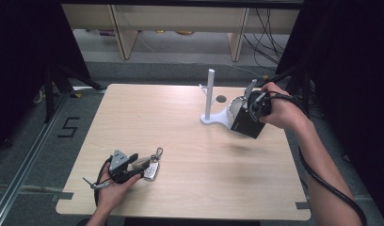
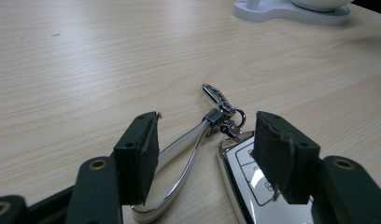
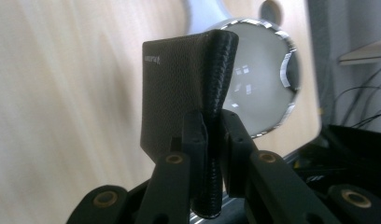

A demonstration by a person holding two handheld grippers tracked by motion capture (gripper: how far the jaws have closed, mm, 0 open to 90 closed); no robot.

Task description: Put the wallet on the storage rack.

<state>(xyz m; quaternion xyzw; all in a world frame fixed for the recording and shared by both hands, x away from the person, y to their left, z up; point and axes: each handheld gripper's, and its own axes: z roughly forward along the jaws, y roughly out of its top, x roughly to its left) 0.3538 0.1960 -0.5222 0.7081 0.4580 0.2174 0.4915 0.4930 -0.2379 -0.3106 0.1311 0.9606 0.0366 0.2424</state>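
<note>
Nearby, left hand-held gripper [image 2: 205, 158] gapes over key fob [image 2: 251, 179]; right hand-held gripper [image 3: 213, 140] clamps wallet [image 3: 179, 93], apparently above dish [image 3: 258, 84].

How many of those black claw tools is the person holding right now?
2. The left claw sits low at the table's near-left, open around a car key. The right claw is at the far right, clamped on a black wallet.

Matt grained leather wallet [image 3: 179, 88], glossy chrome-edged key fob [image 2: 254, 182], smooth pale wood table [image 1: 180, 117].
</note>
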